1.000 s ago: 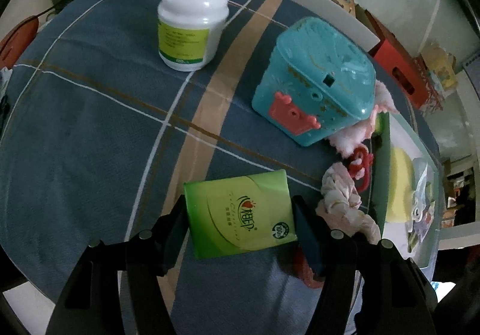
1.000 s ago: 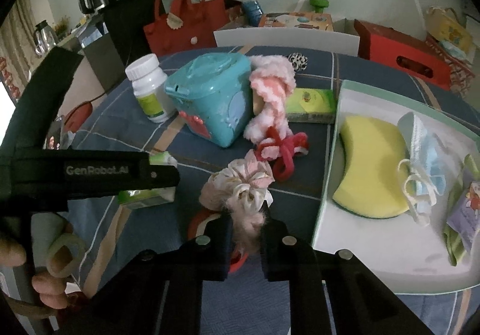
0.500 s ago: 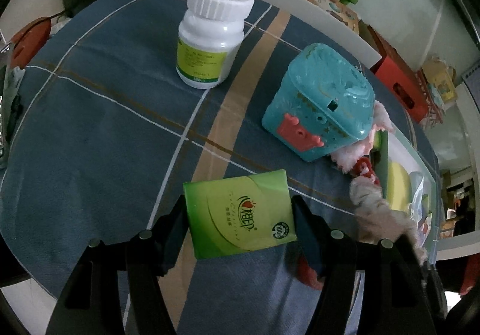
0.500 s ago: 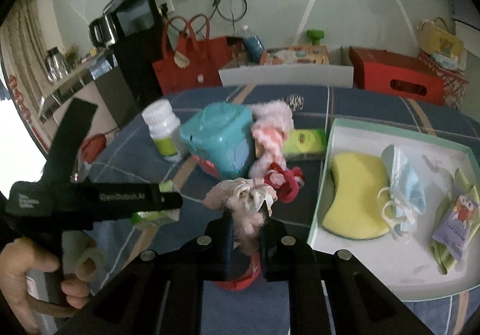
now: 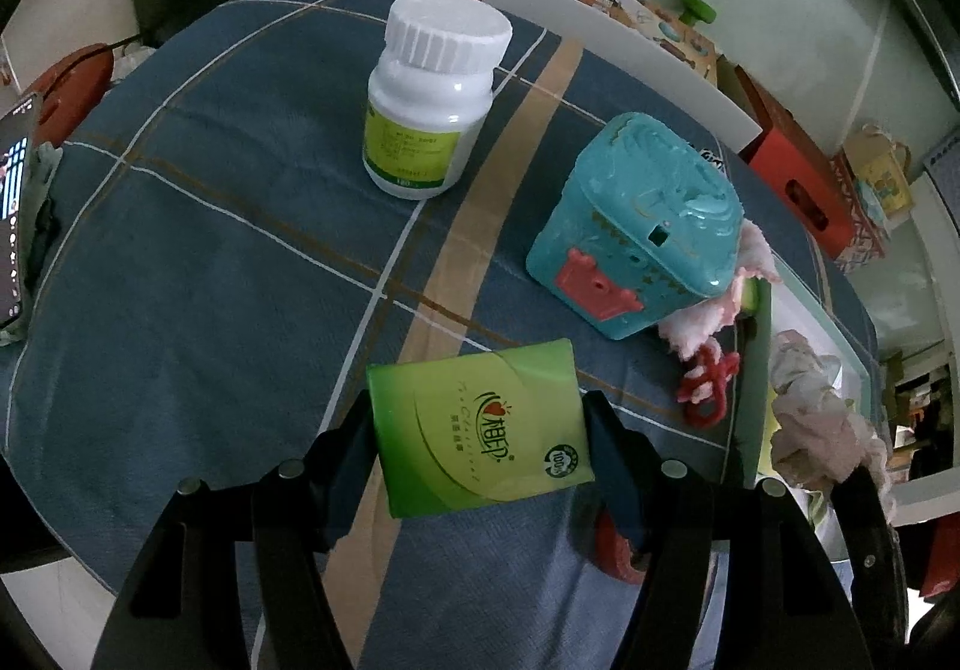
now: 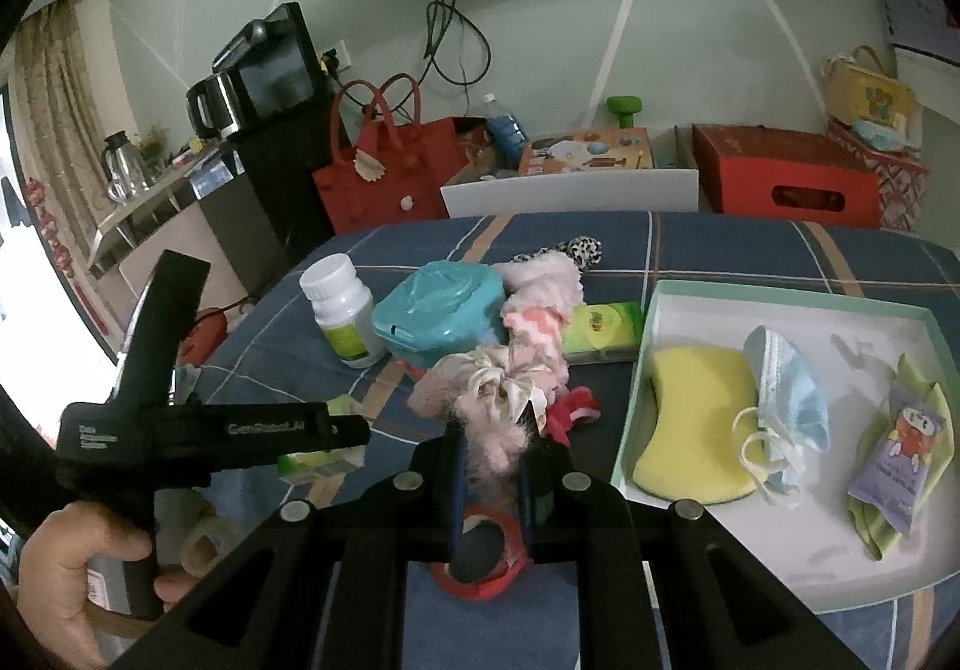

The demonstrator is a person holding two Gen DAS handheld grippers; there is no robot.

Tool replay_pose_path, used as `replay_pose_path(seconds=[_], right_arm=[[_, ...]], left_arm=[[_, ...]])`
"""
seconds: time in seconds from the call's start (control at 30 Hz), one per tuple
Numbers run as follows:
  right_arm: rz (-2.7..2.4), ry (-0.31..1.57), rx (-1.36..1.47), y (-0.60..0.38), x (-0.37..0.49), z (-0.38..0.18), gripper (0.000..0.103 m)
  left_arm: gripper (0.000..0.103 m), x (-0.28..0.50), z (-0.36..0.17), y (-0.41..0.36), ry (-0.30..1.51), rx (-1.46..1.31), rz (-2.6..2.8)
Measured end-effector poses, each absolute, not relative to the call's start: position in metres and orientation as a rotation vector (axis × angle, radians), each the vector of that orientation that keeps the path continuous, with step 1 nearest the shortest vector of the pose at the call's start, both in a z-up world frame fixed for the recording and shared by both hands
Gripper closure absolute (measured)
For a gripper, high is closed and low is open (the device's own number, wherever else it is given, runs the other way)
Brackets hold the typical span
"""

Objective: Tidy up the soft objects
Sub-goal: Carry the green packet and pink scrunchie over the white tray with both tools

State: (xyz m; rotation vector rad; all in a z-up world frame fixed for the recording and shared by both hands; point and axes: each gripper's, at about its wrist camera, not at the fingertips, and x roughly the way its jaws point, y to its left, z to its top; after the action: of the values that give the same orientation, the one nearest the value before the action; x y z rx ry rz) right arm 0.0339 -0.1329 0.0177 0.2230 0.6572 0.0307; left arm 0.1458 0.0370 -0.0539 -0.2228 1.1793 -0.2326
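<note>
step: carry to tray [image 6: 780, 293] | right claw [image 6: 492, 469] clamps scrunchie [image 6: 489, 400] (lift clear of clutter) | left claw [image 5: 480, 430] grips tissue pack [image 5: 480, 427]

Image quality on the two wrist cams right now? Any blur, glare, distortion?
Left wrist view: heavy fisheye bending, black vignette corners; green tissue pack sharp, glossy sheen, blown-out white bottle cap. Right wrist view: same barrel bend, window overexposed at the left edge; scrunchie in the right gripper slightly soft, white tray bright but readable.
</note>
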Motion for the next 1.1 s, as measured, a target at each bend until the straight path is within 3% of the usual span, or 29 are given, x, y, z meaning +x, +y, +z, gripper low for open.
replay_pose_path(seconds=[0.63,1.1], right_arm=[[-0.113,0.635,0.218,-0.168,0.030,0.035,0.088],[-0.381,0.606,0.268,-0.256,0.013,0.056,0.088]], left_arm=[[0.035,0.136,-0.014,0.003,1.101,-0.135,-0.305],[0.035,0.129,0.022,-0.077,1.051,0.020,-0.432]])
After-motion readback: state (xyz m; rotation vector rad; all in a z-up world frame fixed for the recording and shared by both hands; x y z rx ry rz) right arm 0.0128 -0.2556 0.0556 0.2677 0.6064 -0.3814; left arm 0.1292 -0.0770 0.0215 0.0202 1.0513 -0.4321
